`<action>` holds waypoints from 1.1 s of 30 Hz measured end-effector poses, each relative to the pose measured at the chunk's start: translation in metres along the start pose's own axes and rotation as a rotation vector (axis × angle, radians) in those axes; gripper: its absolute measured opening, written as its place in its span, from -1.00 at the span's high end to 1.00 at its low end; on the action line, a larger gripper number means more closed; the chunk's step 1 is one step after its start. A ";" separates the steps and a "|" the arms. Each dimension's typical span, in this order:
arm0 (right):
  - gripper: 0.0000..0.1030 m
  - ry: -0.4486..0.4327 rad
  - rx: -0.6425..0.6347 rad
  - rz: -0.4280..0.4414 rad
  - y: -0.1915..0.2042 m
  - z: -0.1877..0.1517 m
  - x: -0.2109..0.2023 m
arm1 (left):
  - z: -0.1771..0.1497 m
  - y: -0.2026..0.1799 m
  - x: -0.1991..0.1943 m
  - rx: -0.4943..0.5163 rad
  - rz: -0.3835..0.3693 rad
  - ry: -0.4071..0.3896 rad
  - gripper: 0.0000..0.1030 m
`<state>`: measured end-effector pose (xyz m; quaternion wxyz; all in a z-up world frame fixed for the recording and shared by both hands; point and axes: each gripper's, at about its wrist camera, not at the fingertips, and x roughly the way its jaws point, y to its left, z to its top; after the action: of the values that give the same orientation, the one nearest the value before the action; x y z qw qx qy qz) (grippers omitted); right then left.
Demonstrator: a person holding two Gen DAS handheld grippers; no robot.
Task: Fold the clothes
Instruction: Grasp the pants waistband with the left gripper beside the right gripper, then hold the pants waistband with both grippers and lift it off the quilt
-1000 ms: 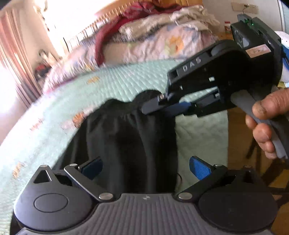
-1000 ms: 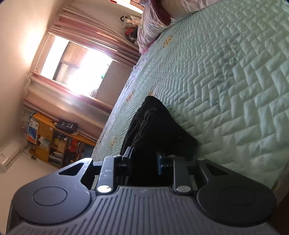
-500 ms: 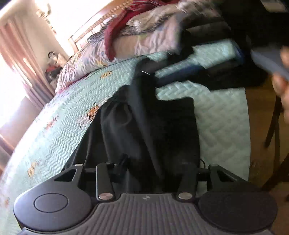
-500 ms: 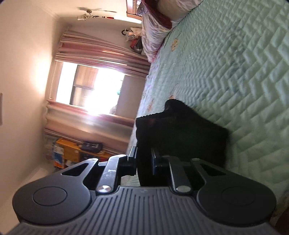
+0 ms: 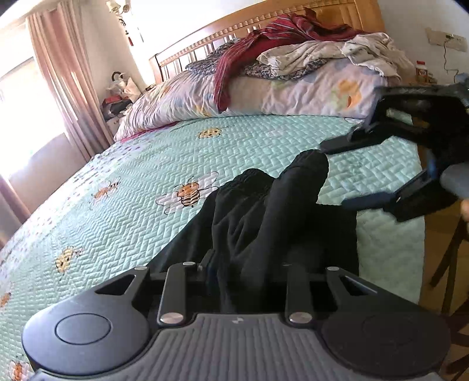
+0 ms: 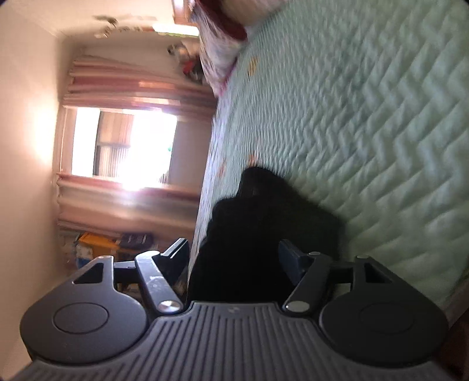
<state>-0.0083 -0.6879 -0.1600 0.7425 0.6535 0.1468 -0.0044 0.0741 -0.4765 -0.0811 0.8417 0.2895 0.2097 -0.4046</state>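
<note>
A black garment (image 5: 263, 211) lies bunched on the green quilted bedspread (image 5: 146, 175) near the bed's right edge. In the left wrist view my left gripper (image 5: 249, 263) is closing its jaws, and a raised fold of the black cloth is pinched between them. To the right hangs my right gripper (image 5: 337, 175), jaws spread, just off the garment's far end. In the rolled right wrist view my right gripper (image 6: 234, 249) is opening. The black garment (image 6: 263, 211) sits between its fingers, but the pads stand clear of it.
Pillows topped with a pile of loose clothes (image 5: 293, 58) lie against the wooden headboard (image 5: 263, 20). Dark chair legs (image 5: 448, 263) stand on the floor past the bed's right edge. Curtains (image 5: 58, 73) and a bright window are at the left.
My left jaws have gone from wide apart to pinching the black cloth, and the gripper has risen. My right gripper rolled, spread its jaws and let go of the garment's end.
</note>
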 end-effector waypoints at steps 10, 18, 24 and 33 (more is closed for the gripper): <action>0.32 0.081 -0.077 -0.040 0.010 0.012 0.039 | -0.008 -0.022 -0.009 0.092 -0.045 -0.018 0.38; 0.43 0.031 -0.123 -0.011 -0.005 -0.011 0.006 | -0.017 -0.040 -0.017 0.191 -0.191 0.019 0.34; 0.55 0.012 -0.173 -0.110 -0.025 -0.017 0.006 | -0.035 -0.050 0.012 0.178 -0.269 0.134 0.19; 0.34 0.031 -0.191 -0.108 -0.015 -0.017 -0.010 | -0.039 -0.044 0.019 0.147 -0.294 0.153 0.04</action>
<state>-0.0244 -0.6759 -0.1741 0.7977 0.5710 0.1931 -0.0204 0.0452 -0.4831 -0.1354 0.7315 0.3465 0.2830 -0.5145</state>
